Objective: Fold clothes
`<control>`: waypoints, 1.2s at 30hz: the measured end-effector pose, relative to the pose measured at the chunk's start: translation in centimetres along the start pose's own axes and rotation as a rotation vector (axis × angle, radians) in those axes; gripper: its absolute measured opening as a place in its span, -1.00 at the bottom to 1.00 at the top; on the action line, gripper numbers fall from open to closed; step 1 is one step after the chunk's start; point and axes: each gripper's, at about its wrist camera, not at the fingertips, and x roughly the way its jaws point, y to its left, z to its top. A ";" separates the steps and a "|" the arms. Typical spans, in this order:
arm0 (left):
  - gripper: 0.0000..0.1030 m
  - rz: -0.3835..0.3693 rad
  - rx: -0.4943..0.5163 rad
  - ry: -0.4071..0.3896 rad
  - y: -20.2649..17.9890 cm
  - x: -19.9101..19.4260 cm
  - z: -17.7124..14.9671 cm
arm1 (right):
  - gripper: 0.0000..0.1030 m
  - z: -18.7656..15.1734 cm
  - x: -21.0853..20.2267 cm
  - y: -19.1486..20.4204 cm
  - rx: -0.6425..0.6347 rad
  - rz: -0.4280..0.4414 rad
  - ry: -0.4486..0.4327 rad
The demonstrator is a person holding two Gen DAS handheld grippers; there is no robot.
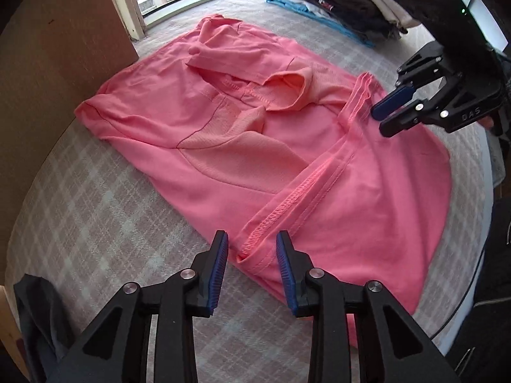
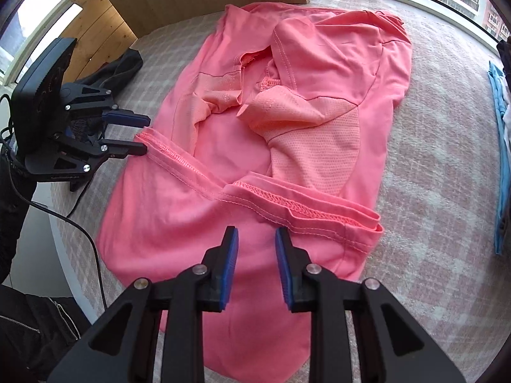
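A pink shirt (image 1: 223,146) with mesh panels lies partly folded on the checked surface; it also shows in the right wrist view (image 2: 319,102). Its bottom part is turned up, with the stitched hem (image 1: 297,198) running across the middle. My left gripper (image 1: 252,274) is open, its jaws on either side of the hem's near corner, holding nothing. From the right wrist view it (image 2: 143,134) sits open at the hem's left end. My right gripper (image 2: 257,268) is open just above the folded pink cloth. It (image 1: 383,116) shows open beside the hem's far end.
A stack of folded clothes (image 1: 345,3) stands at the far right by the window. A dark garment (image 1: 38,325) lies at the near left edge, seen also in the right wrist view (image 2: 121,67). A wooden panel (image 1: 64,48) borders the left side. A black cable (image 2: 83,233) trails off the surface's edge.
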 end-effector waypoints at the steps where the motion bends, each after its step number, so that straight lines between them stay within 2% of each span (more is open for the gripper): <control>1: -0.42 0.004 0.008 0.009 0.1 0.3 0.2 | -0.52 0.0 0.1 0.0 -0.002 0.000 0.002; 7: -0.45 -0.046 0.060 0.008 -0.6 0.8 0.5 | -0.50 0.3 0.8 0.0 0.012 0.007 0.006; 8: -0.63 -0.054 0.057 0.011 -0.7 0.8 0.4 | -0.50 0.2 0.7 -0.2 0.020 0.010 0.004; 9: -0.91 -0.062 0.053 0.012 -0.7 0.8 0.3 | -0.50 0.2 0.7 -0.3 0.026 0.013 0.003; 11: -0.93 -0.055 0.026 -0.009 -0.6 0.2 0.1 | -0.50 0.2 0.7 -0.3 0.026 0.013 0.001; 13: -0.93 -0.050 -0.005 -0.035 -0.1 -0.3 -0.3 | -0.49 0.1 0.8 -0.2 0.016 0.010 0.001; 16: -0.93 -0.084 -0.086 -0.050 0.8 -0.4 -1.4 | -0.49 0.1 0.9 -0.3 0.021 0.018 0.005; 18: -0.84 -0.116 -0.106 -0.061 0.9 -0.5 -1.6 | -0.49 0.4 0.4 -0.1 0.017 0.017 -0.011; 19: -0.84 -0.099 -0.107 -0.068 0.8 -0.8 -1.5 | -0.49 0.6 0.1 0.1 0.011 0.016 -0.025; 21: -0.61 -0.078 -0.113 -0.093 0.7 -1.5 -1.3 | -0.49 0.9 -0.4 0.4 -0.001 0.008 -0.047; 23: -0.52 -0.068 -0.123 -0.125 0.9 -2.4 -1.2 | -0.44 1.0 0.1 0.2 -0.015 -0.028 -0.033; 26: -0.52 -0.053 -0.155 -0.155 1.5 -4.0 -1.4 | -0.40 1.3 0.8 0.0 -0.033 -0.076 -0.015; 28: -0.52 -0.060 -0.162 -0.166 1.3 -5.3 -2.3 | -0.40 1.2 0.0 0.2 -0.025 -0.076 -0.016; 32: -0.52 -0.174 -0.134 -0.139 -2.3 -6.4 -5.0 | -0.39 -0.8 -1.7 1.4 -0.037 -0.033 -0.022; 34: -0.52 -0.178 -0.133 -0.094 -4.6 -6.1 -6.8 | -0.37 -2.0 -2.1 1.7 -0.028 -0.022 -0.027; 36: -0.52 -0.196 -0.173 -0.067 -6.0 -5.8 -8.9 | -0.33 -3.4 -2.4 1.9 -0.012 -0.016 -0.032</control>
